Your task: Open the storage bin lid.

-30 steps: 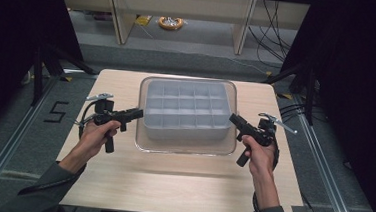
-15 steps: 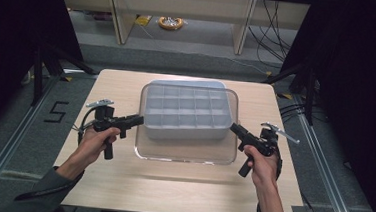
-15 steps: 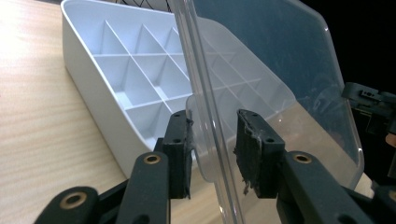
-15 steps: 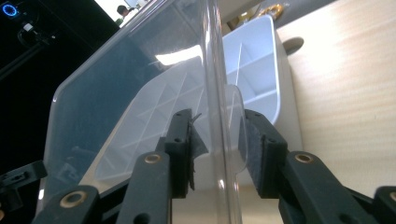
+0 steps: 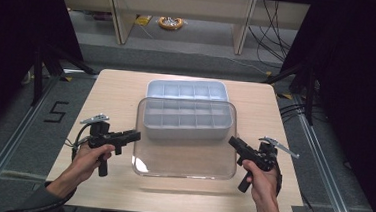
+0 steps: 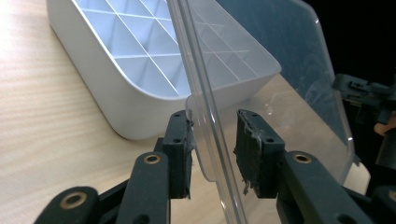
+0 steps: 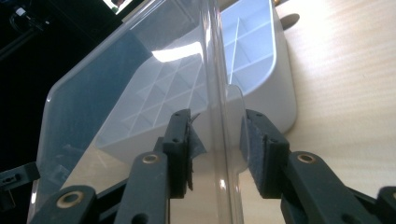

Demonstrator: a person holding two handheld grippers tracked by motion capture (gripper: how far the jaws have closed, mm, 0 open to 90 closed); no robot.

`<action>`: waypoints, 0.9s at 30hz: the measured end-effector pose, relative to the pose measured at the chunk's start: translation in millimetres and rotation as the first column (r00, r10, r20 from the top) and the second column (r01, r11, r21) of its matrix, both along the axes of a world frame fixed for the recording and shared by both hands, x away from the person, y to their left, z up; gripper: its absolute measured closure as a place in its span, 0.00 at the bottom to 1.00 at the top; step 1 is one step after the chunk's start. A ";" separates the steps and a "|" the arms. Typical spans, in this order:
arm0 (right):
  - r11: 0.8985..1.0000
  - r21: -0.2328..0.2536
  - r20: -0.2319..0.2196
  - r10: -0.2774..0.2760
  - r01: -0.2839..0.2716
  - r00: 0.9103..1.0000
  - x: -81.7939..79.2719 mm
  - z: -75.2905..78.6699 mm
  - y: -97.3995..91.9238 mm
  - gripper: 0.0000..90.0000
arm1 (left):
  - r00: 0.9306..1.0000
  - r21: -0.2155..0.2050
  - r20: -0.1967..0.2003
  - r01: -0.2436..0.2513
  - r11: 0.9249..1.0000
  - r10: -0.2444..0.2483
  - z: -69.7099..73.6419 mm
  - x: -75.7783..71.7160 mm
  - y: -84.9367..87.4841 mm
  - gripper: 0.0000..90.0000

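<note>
Gripping the clear lid (image 5: 185, 158) by its side tabs, your left gripper (image 5: 133, 135) and right gripper (image 5: 233, 142) stayed clamped; the white divided tray (image 5: 184, 126) sat just beyond both.

lid (image 5: 185, 156): clear glossy plastic | tray (image 5: 187, 91): matt white plastic | table (image 5: 112, 88): pale wood

- Light wooden table (image 5: 101, 95), rounded corners, on a grey floor (image 5: 189, 61).
- White compartment tray (image 5: 187, 92) resting directly on it, toward the far edge.

Clear lid (image 5: 185, 156) pulled off the white tray (image 5: 187, 91) — toward the person.
</note>
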State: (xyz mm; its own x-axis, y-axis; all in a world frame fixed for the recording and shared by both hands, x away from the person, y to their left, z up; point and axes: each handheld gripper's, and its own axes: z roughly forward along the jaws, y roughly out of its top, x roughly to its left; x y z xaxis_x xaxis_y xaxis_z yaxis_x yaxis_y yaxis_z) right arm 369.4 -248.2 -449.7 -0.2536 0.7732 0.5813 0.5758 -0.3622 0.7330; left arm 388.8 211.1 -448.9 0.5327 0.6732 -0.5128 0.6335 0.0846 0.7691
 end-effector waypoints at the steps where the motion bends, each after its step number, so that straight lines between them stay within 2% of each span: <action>1: 1.000 -0.006 -0.009 0.002 -0.002 1.000 -2.8 -1.0 -0.6 0.72 | 1.000 0.004 -0.004 0.004 1.000 -0.004 -1.0 -2.1 0.0 0.72; 5: 1.000 -0.004 -0.021 -0.001 0.001 1.000 -9.7 -7.5 -2.3 0.72 | 1.000 0.012 -0.013 0.022 1.000 -0.021 -7.1 -9.6 -0.2 0.72; 6: 1.000 0.001 -0.006 0.008 -0.008 1.000 -11.3 -10.1 -3.6 0.72 | 1.000 0.014 -0.015 0.024 1.000 -0.024 -8.8 -11.4 -0.5 0.72; 8: 1.000 -0.026 -0.024 -0.004 0.004 1.000 -15.4 -11.2 -3.3 0.72 | 0.999 0.002 -0.026 0.035 0.999 -0.035 -11.8 -13.9 -0.3 0.72; 9: 1.000 -0.014 -0.019 0.005 -0.005 1.000 -17.4 -12.9 -3.6 0.72 | 0.999 0.014 -0.031 0.032 0.999 -0.032 -13.1 -16.3 0.1 0.72; 10: 1.000 0.019 -0.056 -0.006 0.007 0.998 -21.2 -13.1 -1.3 0.72 | 0.999 0.011 -0.032 0.035 0.999 -0.034 -14.9 -18.0 -0.2 0.72; 11: 1.000 0.018 -0.043 0.007 -0.007 0.999 -22.7 -15.4 -2.3 0.72 | 0.999 0.011 -0.032 0.038 0.999 -0.038 -16.6 -19.8 -0.3 0.72; 12: 1.000 0.007 -0.053 -0.007 0.008 0.999 -25.1 -15.6 -1.4 0.72 | 0.999 0.012 -0.035 0.040 0.999 -0.040 -18.0 -21.6 -0.1 0.72; 13: 1.000 -0.014 -0.023 0.015 -0.015 1.000 -25.1 -18.8 -3.5 0.72 | 0.998 0.016 -0.040 0.046 0.999 -0.045 -18.6 -22.9 0.7 0.72; 14: 1.000 0.000 -0.033 0.016 -0.016 0.999 -26.8 -19.7 -3.2 0.72 | 0.998 0.014 -0.045 0.045 0.999 -0.045 -19.0 -24.2 1.1 0.72; 18: 1.000 -0.004 -0.039 0.017 -0.017 0.999 -30.6 -22.3 -1.6 0.71 | 0.998 0.014 -0.037 0.042 0.999 -0.042 -20.2 -27.8 2.7 0.72; 19: 1.000 0.013 -0.056 0.010 -0.009 0.998 -33.4 -21.8 0.5 0.71 | 0.998 0.022 -0.042 0.044 0.999 -0.043 -20.3 -29.0 3.7 0.72; 20: 1.000 -0.011 -0.042 0.016 -0.016 0.999 -35.1 -23.9 0.5 0.71 | 0.998 0.013 -0.043 0.054 0.998 -0.053 -21.9 -30.5 4.8 0.72; 22: 1.000 -0.013 -0.046 0.017 -0.018 0.999 -36.2 -24.4 0.8 0.71 | 0.998 0.018 -0.041 0.056 0.998 -0.055 -23.0 -31.3 5.5 0.72; 23: 1.000 0.009 -0.049 0.024 -0.024 0.999 -39.3 -24.9 1.6 0.71 | 0.998 0.025 -0.046 0.054 0.998 -0.053 -24.7 -33.6 5.2 0.72; 24: 1.000 0.008 -0.074 0.010 -0.010 0.997 -41.6 -23.9 3.0 0.71 | 0.997 0.031 -0.053 0.054 0.998 -0.052 -25.6 -34.7 5.1 0.72; 25: 0.999 -0.014 -0.041 0.028 -0.029 0.999 -41.1 -26.3 1.2 0.71 | 0.997 0.022 -0.055 0.059 0.998 -0.058 -27.1 -35.4 4.6 0.72; 27: 0.999 -0.024 -0.043 0.028 -0.029 0.999 -42.9 -28.7 0.7 0.71 | 0.997 0.028 -0.056 0.063 0.998 -0.061 -29.7 -36.9 4.7 0.72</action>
